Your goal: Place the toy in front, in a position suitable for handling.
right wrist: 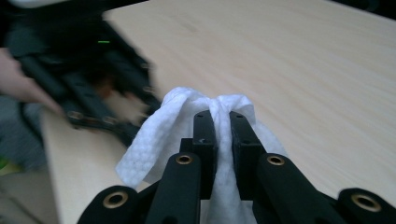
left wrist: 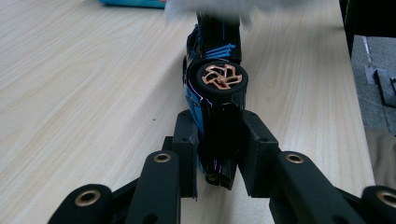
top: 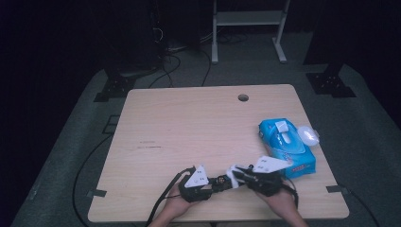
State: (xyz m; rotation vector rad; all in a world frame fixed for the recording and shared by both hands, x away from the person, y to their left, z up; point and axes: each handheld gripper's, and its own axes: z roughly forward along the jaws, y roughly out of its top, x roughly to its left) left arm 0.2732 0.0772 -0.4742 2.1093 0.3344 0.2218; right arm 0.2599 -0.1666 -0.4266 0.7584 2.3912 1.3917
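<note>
We see the white textured wipe (left wrist: 208, 8) only as a blur at the left gripper view's top edge, hiding the far end of the black-and-blue toy car (left wrist: 212, 93). The blue wipe packet (left wrist: 133, 3) is cropped there.

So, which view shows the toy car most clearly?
The left gripper view: the toy car sits close, its wheel sharp. The high view shows a small dark shape; in the right gripper view it is too blurred to tell.

Bare counter (top: 189, 123) is lying open across the left and centre of the high view. At right, a blue wipes pack (top: 286, 146) is blocking passage beside the right gripper (top: 235, 173), which is crowding the left gripper (top: 218, 182).
</note>
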